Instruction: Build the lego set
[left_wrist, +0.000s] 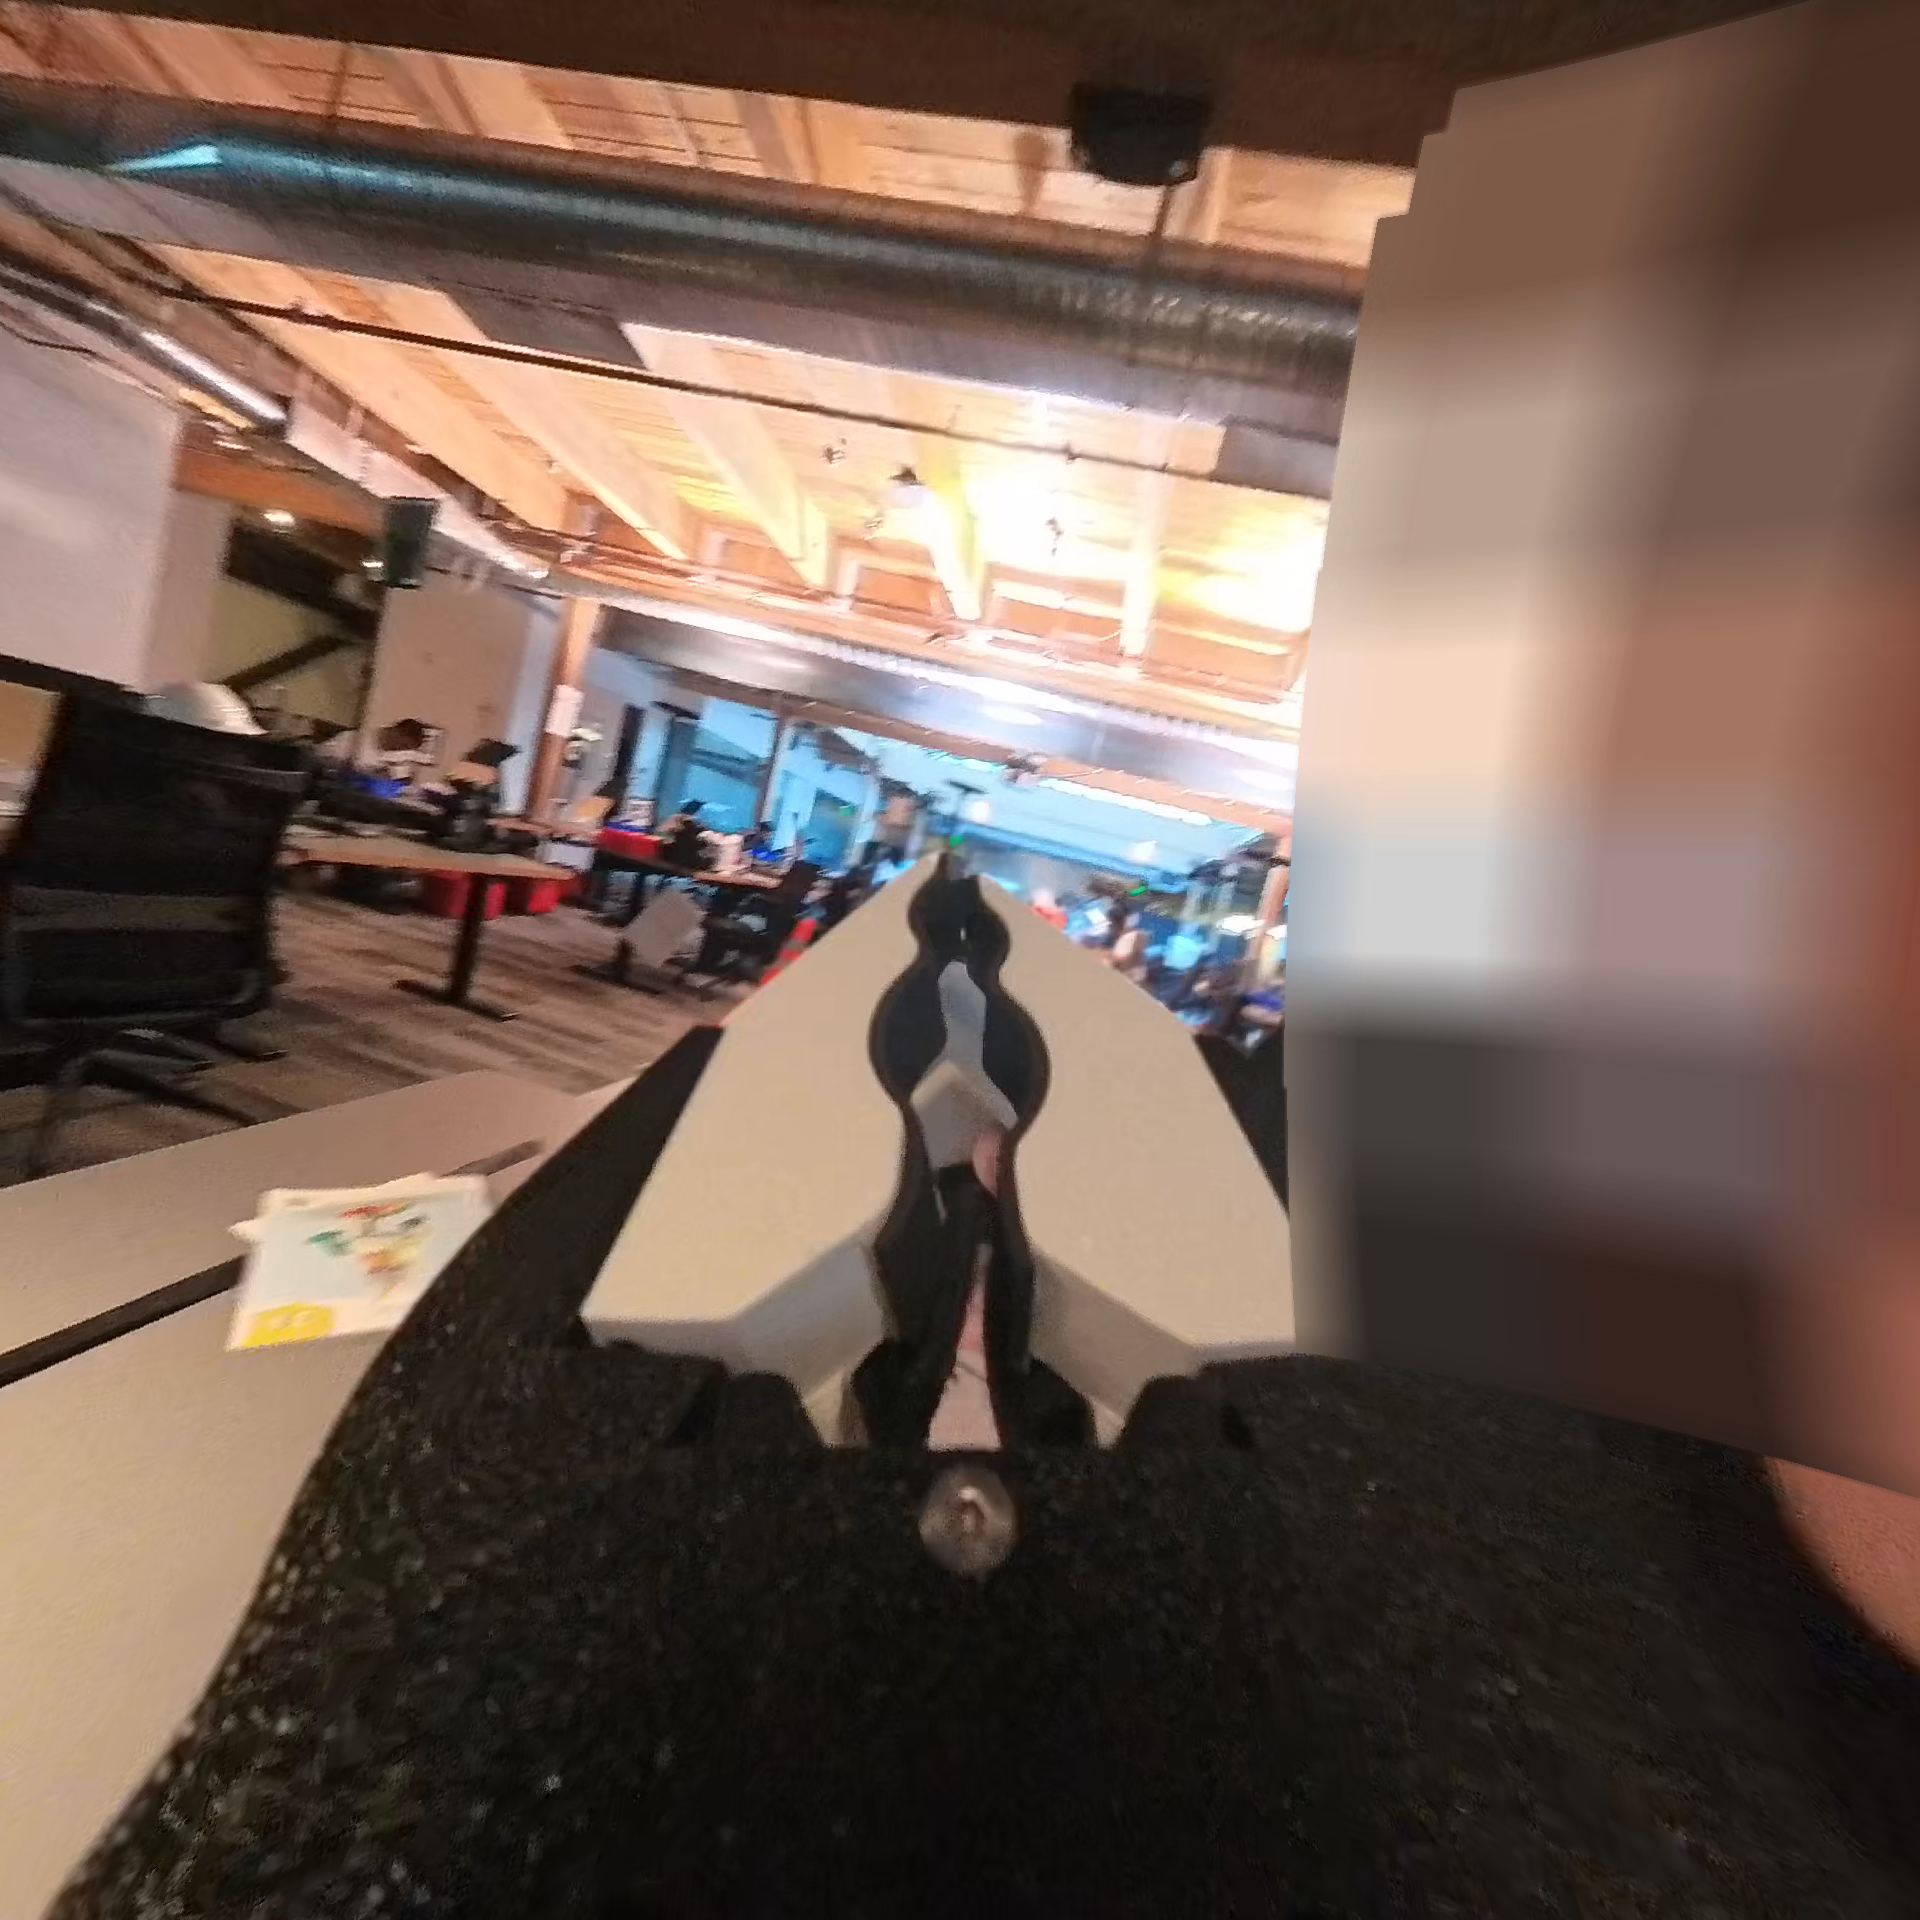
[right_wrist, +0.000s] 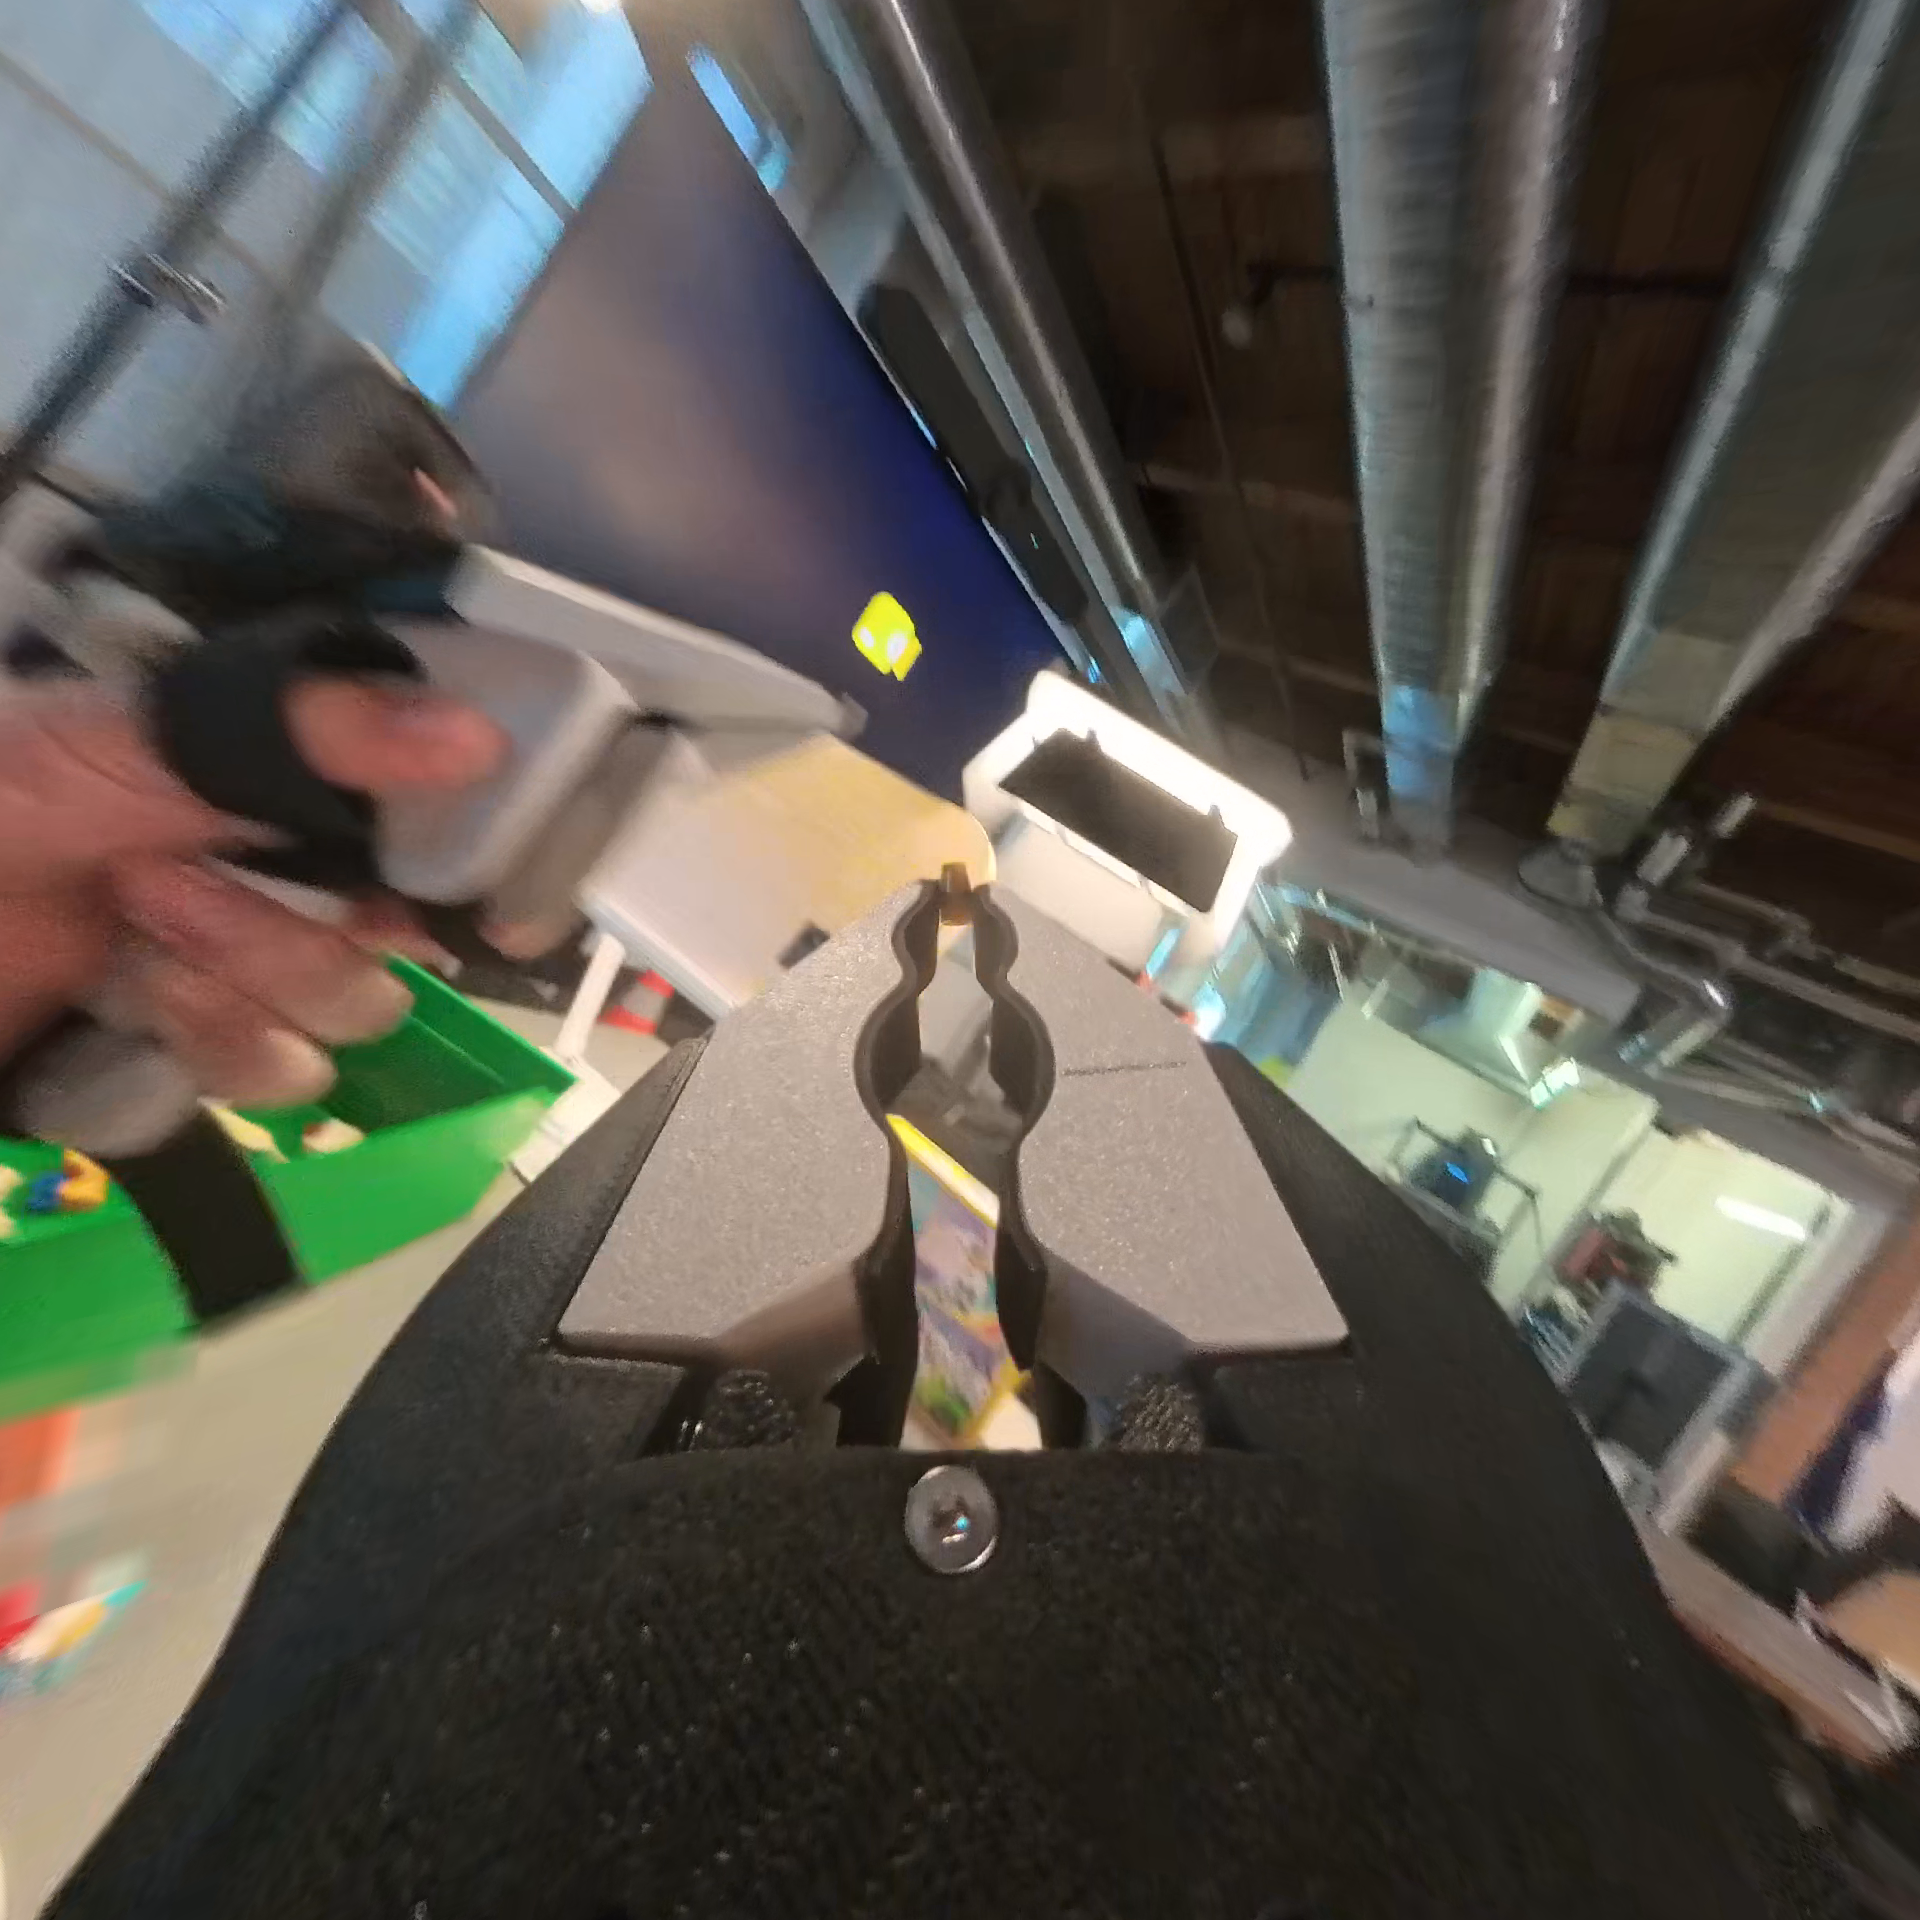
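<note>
The left gripper (left_wrist: 951, 883) is raised off the grey table (left_wrist: 125, 1455), its jaws clenched at the tips on something tiny and dark that cannot be identified; the instruction booklet (left_wrist: 343, 1262) lies at eight o'clock. The right gripper (right_wrist: 956, 899) pinches a small tan Lego piece (right_wrist: 956, 891) aloft, probably for mating. The green parts tray (right_wrist: 416, 1122) sits at nine o'clock.

Right claw (right_wrist: 956, 902) tilted up, tips pinching tiny gold piece (right_wrist: 956, 896). Green tray (right_wrist: 416, 1122) on desk (right_wrist: 208, 1455) at left. Blurry hand (right_wrist: 177, 914) holds other claw.
</note>
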